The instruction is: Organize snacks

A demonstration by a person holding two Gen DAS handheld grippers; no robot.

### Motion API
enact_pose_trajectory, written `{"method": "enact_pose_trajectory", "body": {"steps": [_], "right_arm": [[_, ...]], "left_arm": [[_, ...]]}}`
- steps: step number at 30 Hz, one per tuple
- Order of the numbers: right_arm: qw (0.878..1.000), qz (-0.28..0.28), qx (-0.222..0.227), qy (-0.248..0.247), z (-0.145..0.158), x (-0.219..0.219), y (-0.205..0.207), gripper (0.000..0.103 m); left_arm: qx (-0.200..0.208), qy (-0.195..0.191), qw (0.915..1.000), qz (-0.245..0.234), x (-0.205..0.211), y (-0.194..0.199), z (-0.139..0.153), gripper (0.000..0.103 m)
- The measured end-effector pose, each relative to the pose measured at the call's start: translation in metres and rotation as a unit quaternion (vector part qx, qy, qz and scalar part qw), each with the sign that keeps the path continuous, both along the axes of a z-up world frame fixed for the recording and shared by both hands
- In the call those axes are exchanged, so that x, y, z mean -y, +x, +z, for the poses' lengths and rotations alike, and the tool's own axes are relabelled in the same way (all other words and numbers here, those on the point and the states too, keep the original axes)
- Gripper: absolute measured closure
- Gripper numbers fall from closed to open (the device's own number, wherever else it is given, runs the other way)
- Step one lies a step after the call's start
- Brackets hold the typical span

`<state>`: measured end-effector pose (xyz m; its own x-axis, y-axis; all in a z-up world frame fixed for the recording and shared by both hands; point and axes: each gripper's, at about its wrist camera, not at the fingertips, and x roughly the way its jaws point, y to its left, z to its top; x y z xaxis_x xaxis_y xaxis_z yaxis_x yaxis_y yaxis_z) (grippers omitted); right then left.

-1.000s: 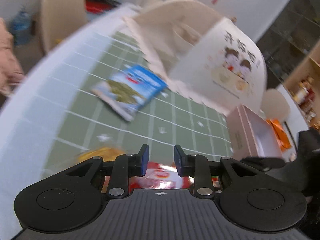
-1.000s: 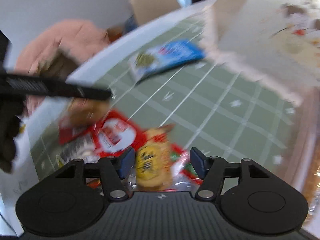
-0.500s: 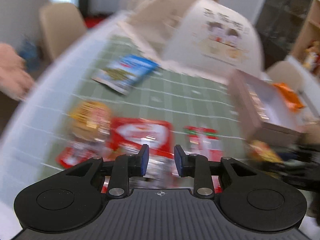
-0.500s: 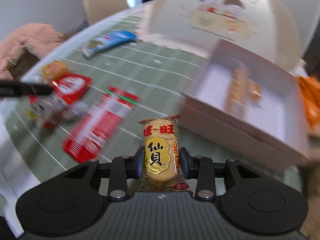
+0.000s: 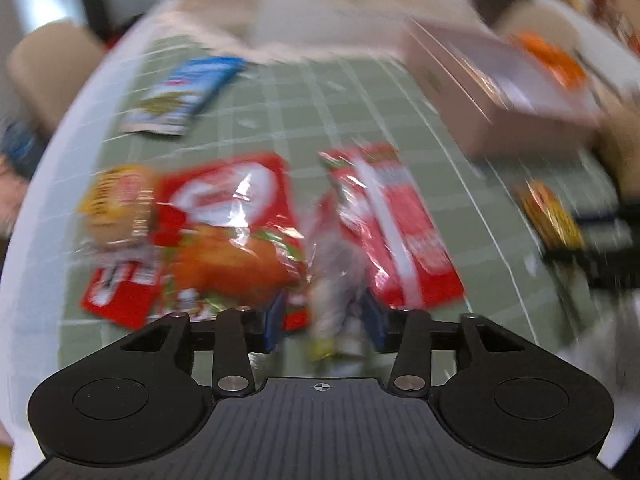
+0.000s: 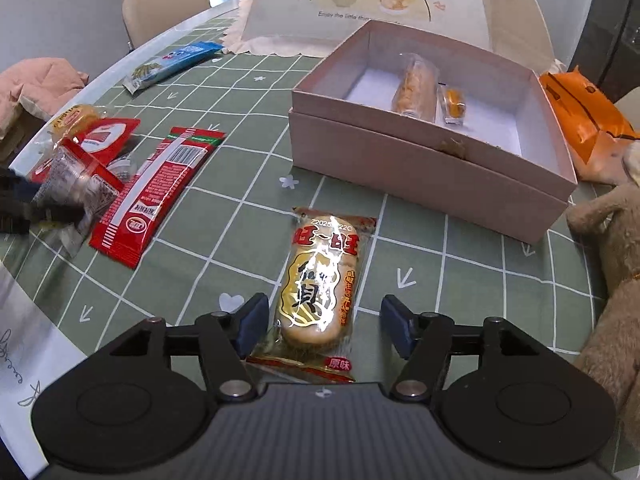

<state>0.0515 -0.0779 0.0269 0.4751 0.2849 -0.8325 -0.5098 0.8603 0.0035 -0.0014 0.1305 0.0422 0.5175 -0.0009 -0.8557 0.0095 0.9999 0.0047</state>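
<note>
My right gripper [image 6: 322,326] is open, its fingers apart on either side of a gold rice cracker pack [image 6: 322,288] lying on the green checked cloth. The pink box [image 6: 432,160] stands open beyond it with two wrapped snacks [image 6: 416,88] inside. My left gripper [image 5: 324,320] is open over a clear-wrapped snack [image 5: 334,280] that lies between its fingers. The left view is blurred. A pile of red packs [image 5: 228,216] and a long red pack [image 5: 392,224] lie ahead of it. The left gripper shows blurred at the left edge of the right wrist view [image 6: 16,204].
A blue snack pack [image 6: 172,62] lies far left near the table edge. A white mesh food cover [image 6: 400,0] stands behind the box. An orange bag [image 6: 580,116] and a plush toy [image 6: 612,248] are at the right. Chairs stand beyond the table.
My right gripper has opened and the rice cracker pack now lies on the cloth in front of the box. My left gripper has opened wider and dropped toward the snack pile.
</note>
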Motion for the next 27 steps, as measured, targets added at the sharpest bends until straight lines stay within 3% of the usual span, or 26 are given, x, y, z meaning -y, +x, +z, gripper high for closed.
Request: {"method": "enact_pose_trajectory", "body": {"steps": [2,8,12,14,16,22,27], "right_arm": [[1.0,-0.003,0.0,0.001,0.0,0.0,0.0,0.039],[1.0,-0.01,0.008,0.006,-0.002,0.005,-0.005,0.034],[1.0,-0.014,0.012,0.009,-0.002,0.008,-0.007,0.032],[1.0,-0.014,0.011,0.008,-0.002,0.009,-0.008,0.032],[1.0,-0.013,0.01,0.005,-0.001,0.011,-0.008,0.032],[0.999,-0.038,0.013,0.014,0.002,0.013,0.0,0.032],[0.999,-0.034,0.022,0.031,0.001,0.006,0.012,0.032]], "left_arm": [[0.004,0.028,0.9995,-0.014,0.012,-0.005,-0.003,0.05],[0.026,-0.043,0.9984,0.027,-0.001,-0.009,0.009,0.051],[0.025,-0.039,0.9988,0.018,0.004,0.001,0.008,0.052],[0.03,-0.031,0.999,0.017,0.005,0.007,0.005,0.058],[0.029,-0.043,0.9986,0.011,0.006,0.009,0.005,0.081],[-0.004,-0.07,0.9975,0.004,0.017,-0.006,0.011,0.082],[0.011,-0.102,0.9947,-0.009,0.029,-0.028,0.035,0.082]]}}
